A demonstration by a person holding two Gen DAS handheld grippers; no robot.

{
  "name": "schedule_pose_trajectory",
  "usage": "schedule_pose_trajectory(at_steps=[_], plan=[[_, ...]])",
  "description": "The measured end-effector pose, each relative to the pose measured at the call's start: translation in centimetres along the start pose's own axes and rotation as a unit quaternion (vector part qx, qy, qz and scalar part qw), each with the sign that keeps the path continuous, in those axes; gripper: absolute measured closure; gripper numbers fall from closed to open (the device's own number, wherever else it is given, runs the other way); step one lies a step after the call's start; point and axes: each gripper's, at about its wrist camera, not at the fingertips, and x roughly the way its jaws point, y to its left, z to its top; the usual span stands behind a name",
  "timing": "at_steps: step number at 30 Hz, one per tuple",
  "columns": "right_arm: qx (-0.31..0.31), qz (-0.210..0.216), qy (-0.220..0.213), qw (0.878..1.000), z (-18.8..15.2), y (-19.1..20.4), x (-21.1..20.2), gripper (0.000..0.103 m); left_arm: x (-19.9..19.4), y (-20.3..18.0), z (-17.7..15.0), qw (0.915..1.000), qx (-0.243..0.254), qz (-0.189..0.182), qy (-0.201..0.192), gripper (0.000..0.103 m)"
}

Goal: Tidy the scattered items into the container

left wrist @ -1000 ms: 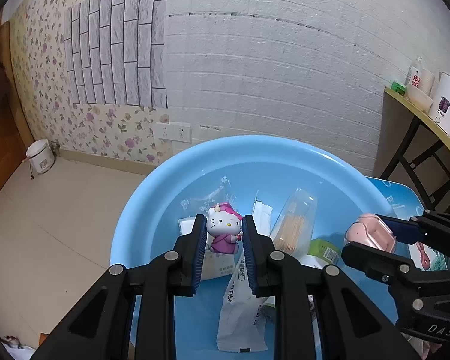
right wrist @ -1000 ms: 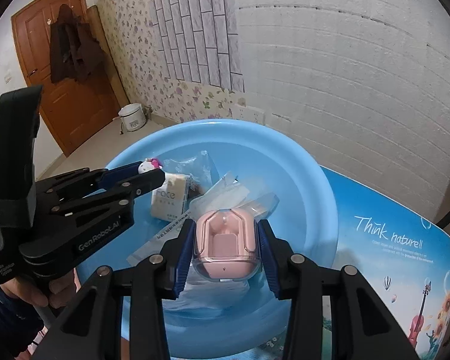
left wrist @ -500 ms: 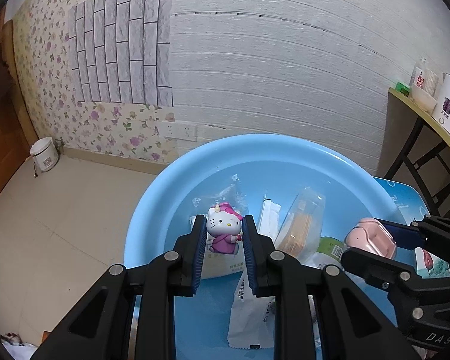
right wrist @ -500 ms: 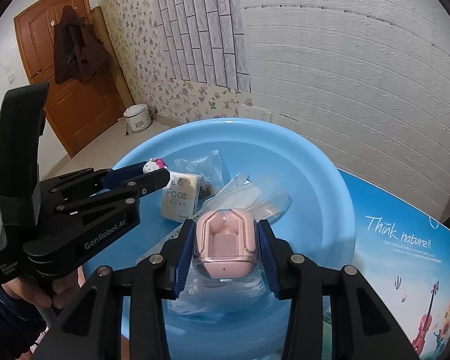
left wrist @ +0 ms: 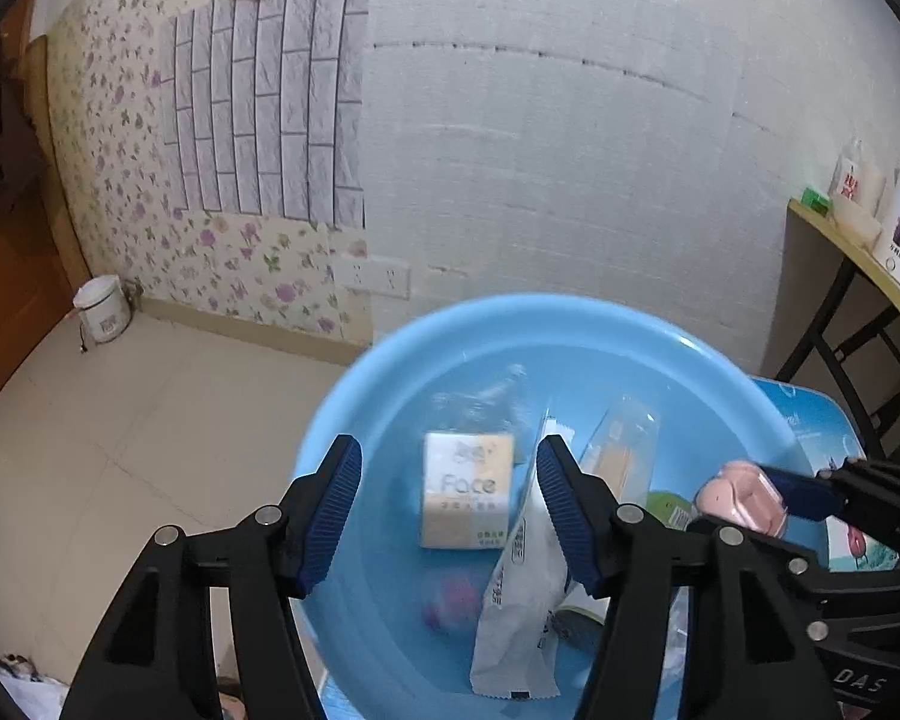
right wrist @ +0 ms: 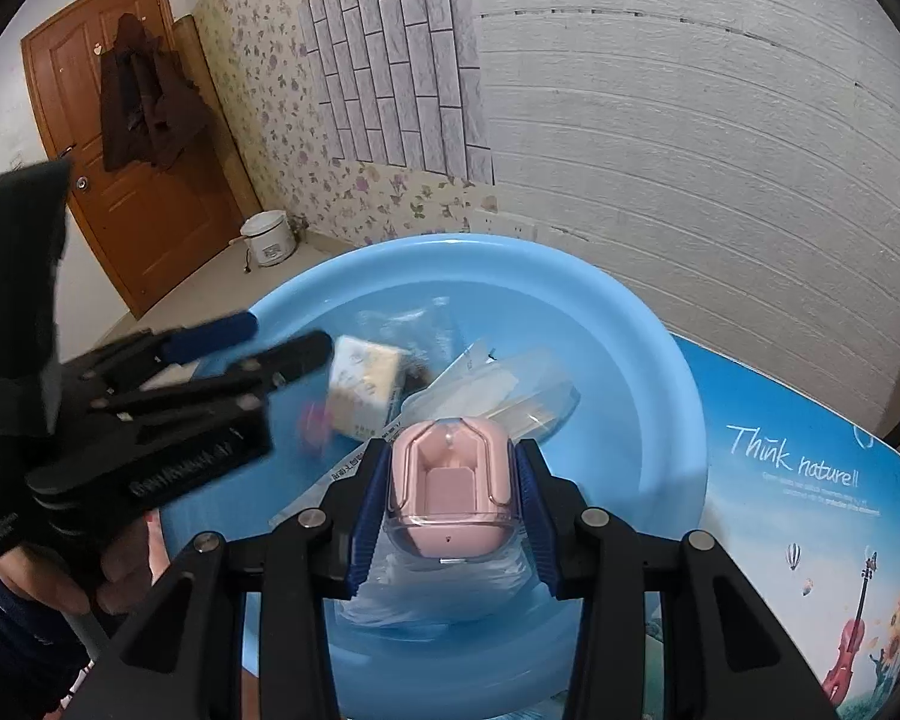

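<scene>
A wide blue basin [left wrist: 570, 315] [right wrist: 510, 255] lies below both grippers. My left gripper [left wrist: 449, 468] [right wrist: 288, 336] hangs over its left half, jaws opening and nothing between them. Under it a pink cat figure [left wrist: 450, 600] shows as a blur [right wrist: 315, 420] low in the basin. My right gripper [right wrist: 452, 462] [left wrist: 810, 492] is shut on a pink earbud case [right wrist: 453, 486] [left wrist: 738, 495] with a clear lid, held over the basin's near right part.
Inside the basin lie a "Face" tissue pack [left wrist: 465, 495], a white sachet [left wrist: 516, 618] and a clear tube of sticks [left wrist: 621, 450]. The basin stands on a blue printed tabletop [right wrist: 810, 480]. A shelf with cups [left wrist: 870, 228] is at right; a small pot [left wrist: 102, 306] stands on the floor.
My left gripper has opened and let go of the pink cat figure, which has dropped into the basin. The right gripper keeps still with the earbud case.
</scene>
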Motion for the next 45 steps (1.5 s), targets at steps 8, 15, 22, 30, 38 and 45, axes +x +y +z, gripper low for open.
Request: schedule_pose_trajectory(at_steps=[8,15,22,30,38,45], plan=[[-0.004,0.005,0.004,1.0,-0.1,0.2,0.2,0.06,-0.3,0.5,-0.2,0.9999,-0.008,0.007,0.002,0.044],[-0.008,0.007,-0.007,1.0,0.1,0.5,-0.3,0.045,-0.4,0.6,-0.1,0.9999,-0.009,0.008,0.002,0.044],[-0.007,0.005,-0.024,1.0,0.3,0.7,-1.3,0.02,-1.0,0.8,0.2,0.9999,-0.007,0.012,0.0,0.044],[-0.002,-0.012,-0.017,1.0,-0.1,0.5,-2.2,0.02,-2.3,0.5,0.5,0.9999,-0.007,0.012,-0.002,0.01],[0.034,-0.031,-0.004,0.999,-1.0,-0.4,-3.2,0.009,-3.7,-0.2,0.4,0.9997,0.005,0.021,-0.006,0.0],[0.042,-0.039,-0.003,0.998,-1.6,-0.6,-4.1,0.0,-4.0,-1.1,-0.2,0.9994,0.014,0.024,0.02,0.0]])
